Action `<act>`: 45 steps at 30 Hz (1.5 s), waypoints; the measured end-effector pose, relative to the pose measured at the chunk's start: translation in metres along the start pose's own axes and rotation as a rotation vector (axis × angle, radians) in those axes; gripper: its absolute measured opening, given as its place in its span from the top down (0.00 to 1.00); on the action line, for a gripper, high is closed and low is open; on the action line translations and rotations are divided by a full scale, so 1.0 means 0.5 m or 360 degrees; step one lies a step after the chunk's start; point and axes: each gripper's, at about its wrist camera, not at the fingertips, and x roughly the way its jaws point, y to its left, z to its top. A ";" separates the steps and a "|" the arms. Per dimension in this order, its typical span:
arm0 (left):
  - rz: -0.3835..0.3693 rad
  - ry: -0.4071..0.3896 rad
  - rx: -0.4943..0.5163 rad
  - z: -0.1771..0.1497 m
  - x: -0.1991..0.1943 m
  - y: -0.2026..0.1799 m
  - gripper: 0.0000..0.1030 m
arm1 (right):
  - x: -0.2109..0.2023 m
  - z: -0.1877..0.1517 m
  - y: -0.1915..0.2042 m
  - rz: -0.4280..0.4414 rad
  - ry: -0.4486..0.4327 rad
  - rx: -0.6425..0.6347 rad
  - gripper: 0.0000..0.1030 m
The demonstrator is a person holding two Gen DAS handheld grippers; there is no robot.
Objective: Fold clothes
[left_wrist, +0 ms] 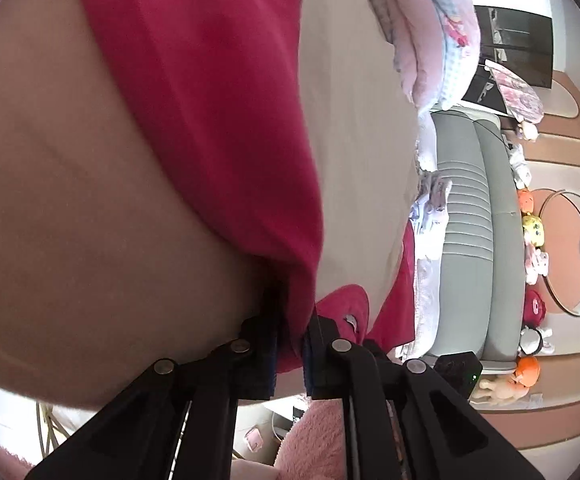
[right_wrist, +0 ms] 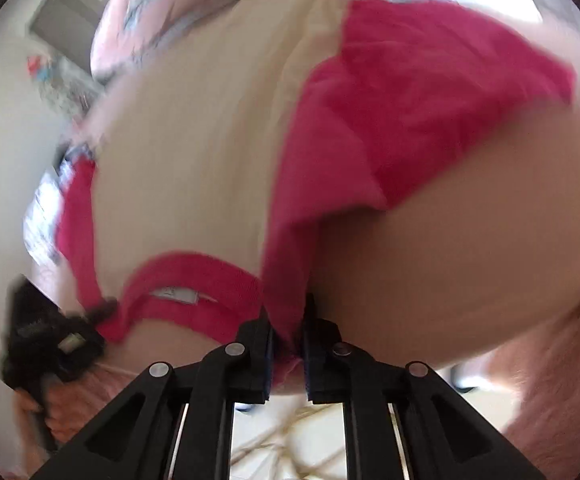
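A bright pink-red garment [left_wrist: 217,128] lies stretched over a beige bed sheet [left_wrist: 69,184]. My left gripper [left_wrist: 290,320] is shut on its edge, and the cloth bunches between the fingers. In the right wrist view the same garment [right_wrist: 410,112] spreads away from my right gripper [right_wrist: 287,332], which is shut on another part of it beside the collar [right_wrist: 193,276] with its white label. The left gripper [right_wrist: 49,344] shows at the lower left of that view, holding the cloth past the collar. The view is motion-blurred.
A pile of pastel bedding and clothes [left_wrist: 430,32] lies at the far side of the bed. A grey padded headboard [left_wrist: 470,232] with a row of plush toys [left_wrist: 534,232] runs along the right. A pink fluffy sleeve [left_wrist: 314,440] is below the grippers.
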 end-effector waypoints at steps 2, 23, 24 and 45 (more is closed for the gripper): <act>-0.0017 0.0005 0.0006 -0.001 -0.011 -0.001 0.91 | -0.023 0.010 -0.021 0.0091 -0.0033 0.0113 0.80; -0.0074 0.0079 -0.0185 -0.063 0.042 0.009 0.94 | -0.026 0.001 -0.020 0.0118 0.0026 0.0037 0.94; -0.0089 0.0080 -0.0207 -0.064 0.041 0.016 0.94 | -0.027 -0.010 -0.025 0.0087 0.0040 0.0029 0.94; 0.0141 -0.0097 0.0084 -0.031 0.071 -0.085 0.94 | -0.044 -0.037 -0.002 0.0109 -0.0143 -0.0035 0.94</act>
